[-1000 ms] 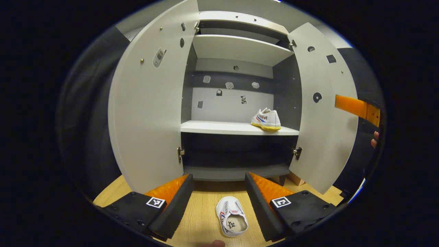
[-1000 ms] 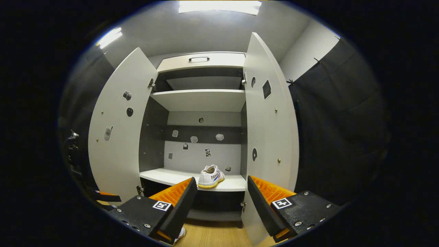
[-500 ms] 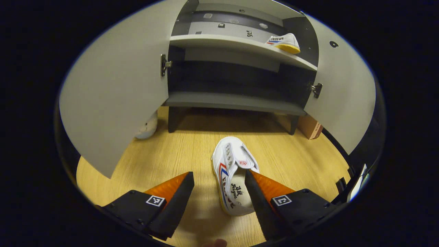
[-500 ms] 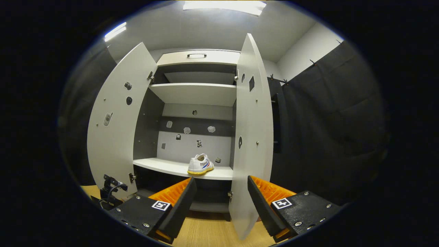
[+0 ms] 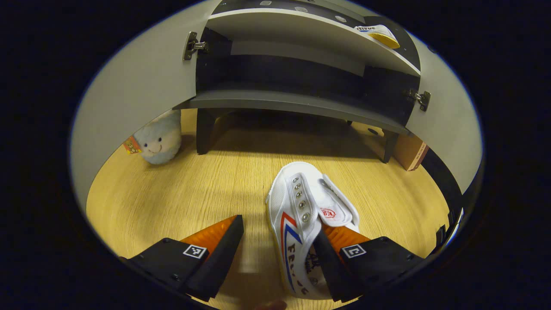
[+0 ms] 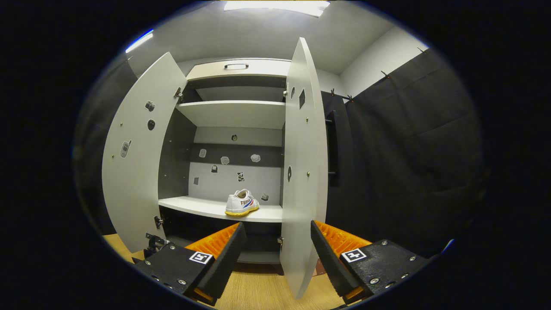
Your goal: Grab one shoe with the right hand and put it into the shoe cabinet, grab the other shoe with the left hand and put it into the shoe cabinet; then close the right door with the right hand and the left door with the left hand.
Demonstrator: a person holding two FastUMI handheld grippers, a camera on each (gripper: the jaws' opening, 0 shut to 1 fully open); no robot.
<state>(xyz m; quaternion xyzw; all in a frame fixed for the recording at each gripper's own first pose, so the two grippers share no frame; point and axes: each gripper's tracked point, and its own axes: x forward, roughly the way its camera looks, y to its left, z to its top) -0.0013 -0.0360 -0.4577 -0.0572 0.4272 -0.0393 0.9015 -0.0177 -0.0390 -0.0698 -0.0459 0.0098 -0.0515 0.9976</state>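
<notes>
Left gripper [image 5: 275, 241] descends, jaws spread, straddling the floor sneaker's [image 5: 301, 215] wall; next, clench. Right gripper [image 6: 275, 254] idles, jaws released.

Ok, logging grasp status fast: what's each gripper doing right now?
Left gripper: open, jaws straddling one side of the white canvas shoe on the floor, not clamped.
Right gripper: open, holding nothing.
</notes>
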